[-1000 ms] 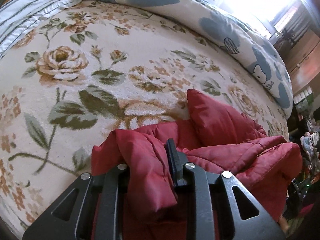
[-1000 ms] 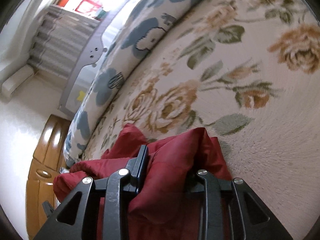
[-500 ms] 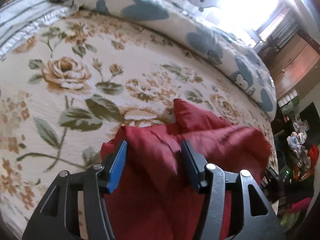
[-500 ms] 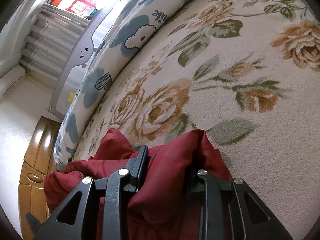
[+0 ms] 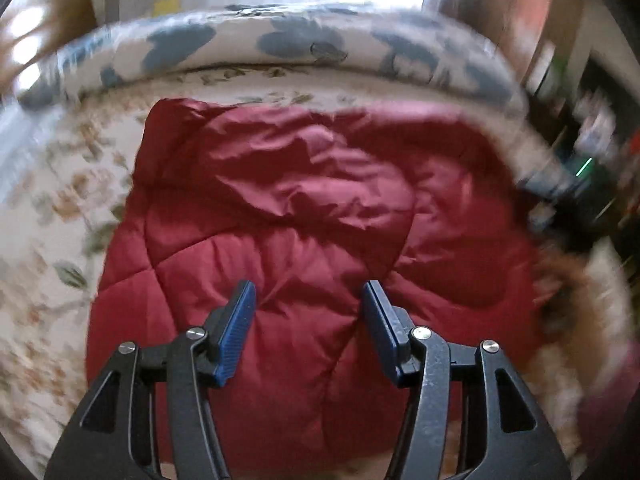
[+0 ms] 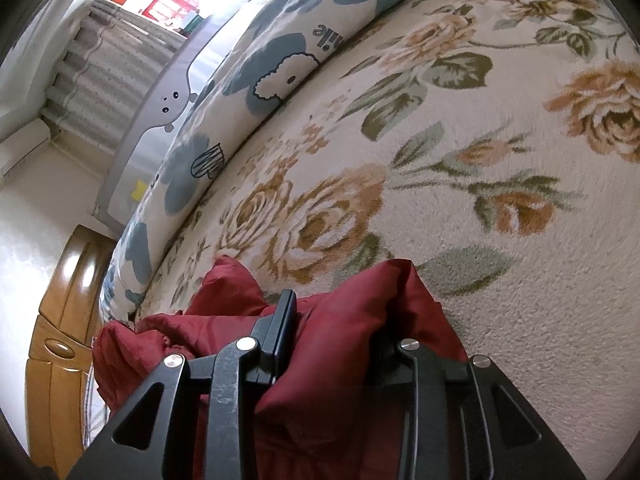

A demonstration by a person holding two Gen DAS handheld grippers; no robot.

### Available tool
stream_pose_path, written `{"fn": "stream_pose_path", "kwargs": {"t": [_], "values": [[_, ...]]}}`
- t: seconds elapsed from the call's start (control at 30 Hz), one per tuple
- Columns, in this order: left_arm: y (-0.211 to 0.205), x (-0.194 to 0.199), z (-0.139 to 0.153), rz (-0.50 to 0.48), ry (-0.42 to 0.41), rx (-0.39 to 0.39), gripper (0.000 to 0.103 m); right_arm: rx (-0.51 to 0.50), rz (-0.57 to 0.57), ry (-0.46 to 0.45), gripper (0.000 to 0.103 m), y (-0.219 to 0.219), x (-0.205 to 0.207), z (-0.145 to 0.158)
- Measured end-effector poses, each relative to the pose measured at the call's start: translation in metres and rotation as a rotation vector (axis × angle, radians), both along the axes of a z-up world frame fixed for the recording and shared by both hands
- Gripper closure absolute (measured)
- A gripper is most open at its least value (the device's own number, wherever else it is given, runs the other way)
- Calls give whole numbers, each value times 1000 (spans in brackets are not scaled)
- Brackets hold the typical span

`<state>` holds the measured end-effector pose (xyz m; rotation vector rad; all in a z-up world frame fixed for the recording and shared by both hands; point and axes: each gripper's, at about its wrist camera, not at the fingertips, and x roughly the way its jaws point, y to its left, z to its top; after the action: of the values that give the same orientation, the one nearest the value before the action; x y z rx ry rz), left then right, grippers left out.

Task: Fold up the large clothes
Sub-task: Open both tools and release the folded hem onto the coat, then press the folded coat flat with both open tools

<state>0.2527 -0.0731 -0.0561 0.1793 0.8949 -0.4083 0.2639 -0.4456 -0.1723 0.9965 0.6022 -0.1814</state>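
The puffy red quilted jacket [image 5: 304, 208] lies folded on the flowery bed [image 6: 500, 240]. Left tool [image 5: 306, 320] hangs open above it; right tool [image 6: 336, 344], just loosening, pinches its edge.

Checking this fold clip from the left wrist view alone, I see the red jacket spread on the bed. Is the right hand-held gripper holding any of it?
Observer: Yes. The right hand-held gripper has a fold of the red jacket bunched between its fingers. Its jaws have just been opening.
Operator: My picture blurs at the side. What stands beside the bed there?
Observer: A glossy wooden cabinet, beyond the jacket's far end.
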Motion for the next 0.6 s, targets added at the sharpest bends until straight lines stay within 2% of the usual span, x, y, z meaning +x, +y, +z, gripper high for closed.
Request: {"fn": "stream_pose_path", "kwargs": {"t": [0.07,0.13,0.17,0.23,0.33,0.43,0.5,0.53,0.6], "values": [[-8,6,-14,14,-18,65,45,-1,3,-23,60,0,-8,13],[-9,15,-25,31,-30,83,45,-34,14,-60,51,2,-21,33],[-8,17,-25,36,-29,80,45,-70,20,-79,49,6,-30,45],[-7,22,-26,47,-26,75,45,-174,31,-106,32,19,-50,70],[-7,24,-27,55,-25,76,45,-353,162,-100,28,56,-63,94],[-9,24,-30,55,-28,90,45,-460,365,-21,29,98,-46,87],[-10,24,-29,56,-18,89,45,-556,466,70,30,124,-27,72],[-9,24,-27,55,-11,84,45,-580,471,104,30,128,-20,64],[-4,23,-20,49,-6,59,45,-559,460,136,29,123,-7,51]]}}
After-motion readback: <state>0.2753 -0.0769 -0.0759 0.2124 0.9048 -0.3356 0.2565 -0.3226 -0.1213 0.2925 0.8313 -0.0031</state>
